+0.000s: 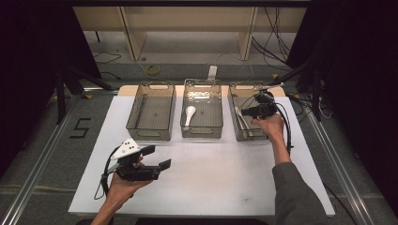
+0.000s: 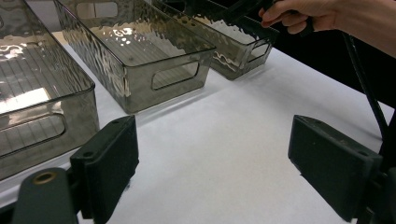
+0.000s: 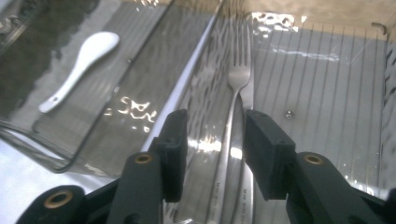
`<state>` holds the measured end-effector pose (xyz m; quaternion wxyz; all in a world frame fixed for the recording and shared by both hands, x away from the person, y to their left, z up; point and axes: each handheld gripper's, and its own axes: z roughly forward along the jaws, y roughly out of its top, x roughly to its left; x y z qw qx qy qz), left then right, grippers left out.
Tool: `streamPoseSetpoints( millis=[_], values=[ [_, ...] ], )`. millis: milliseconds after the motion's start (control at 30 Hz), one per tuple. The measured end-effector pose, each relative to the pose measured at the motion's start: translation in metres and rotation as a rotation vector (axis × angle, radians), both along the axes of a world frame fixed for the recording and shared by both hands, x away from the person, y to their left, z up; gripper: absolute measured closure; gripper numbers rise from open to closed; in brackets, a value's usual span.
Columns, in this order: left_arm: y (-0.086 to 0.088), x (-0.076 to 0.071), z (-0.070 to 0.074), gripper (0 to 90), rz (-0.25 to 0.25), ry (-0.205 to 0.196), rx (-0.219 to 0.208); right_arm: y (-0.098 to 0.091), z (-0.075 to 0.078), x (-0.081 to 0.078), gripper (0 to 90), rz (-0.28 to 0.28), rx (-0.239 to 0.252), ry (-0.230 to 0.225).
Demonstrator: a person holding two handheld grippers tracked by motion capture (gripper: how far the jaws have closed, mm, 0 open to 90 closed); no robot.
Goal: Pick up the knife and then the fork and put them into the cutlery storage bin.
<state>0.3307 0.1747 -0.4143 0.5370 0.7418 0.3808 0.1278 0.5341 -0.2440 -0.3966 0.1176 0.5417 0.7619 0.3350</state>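
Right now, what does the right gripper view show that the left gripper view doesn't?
Right gripper view alone: forks lying flat in the right-hand bin, seen between the right tongs, whose jaws stand apart above the handles without pressing on them; also a white spoon in the neighbouring bin.

Left gripper view alone: the left tongs wide open over bare white tabletop, and a hand at the far bin.

Shared: the ribbed smoky clear bins.
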Motion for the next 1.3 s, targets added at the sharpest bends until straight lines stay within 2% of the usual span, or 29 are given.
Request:
streamPoseSetpoints(
  millis=[67,133,267,400,633,767,1000,1100,1200,1300],
  values=[
    [0.0,0.0,0.0,15.4,0.0,0.001,-0.006,0.001,0.003,-0.004,55.0,0.01,0.021,0.001],
    [0.0,0.0,0.0,15.4,0.0,0.002,-0.009,0.003,0.005,-0.008,51.0,0.022,0.014,-0.008],
    [0.0,0.0,0.0,15.4,0.001,0.004,-0.016,0.006,0.009,-0.016,41.8,0.035,0.044,-0.022],
    [0.0,0.0,0.0,15.4,0.001,0.006,-0.017,0.009,0.008,-0.026,37.4,0.054,0.071,-0.022],
    [0.0,0.001,0.0,15.3,-0.001,0.008,-0.02,0.013,0.01,-0.049,34.0,0.069,0.112,-0.076],
    [-0.001,0.001,-0.001,15.3,0.001,0.009,-0.024,0.016,0.012,-0.062,32.2,0.086,0.112,-0.11],
    [0.0,0.001,0.0,15.3,-0.002,0.014,-0.026,0.018,0.012,-0.083,30.3,0.096,0.142,-0.169],
    [-0.001,0.001,0.0,15.3,-0.002,0.015,-0.028,0.018,0.011,-0.091,29.1,0.108,0.16,-0.171],
    [-0.001,0.001,-0.001,15.3,-0.002,0.015,-0.028,0.019,0.01,-0.1,28.8,0.119,0.159,-0.187],
    [-0.001,0.001,-0.001,15.3,-0.002,0.016,-0.03,0.021,0.009,-0.109,28.4,0.13,0.135,-0.201]
  ],
)
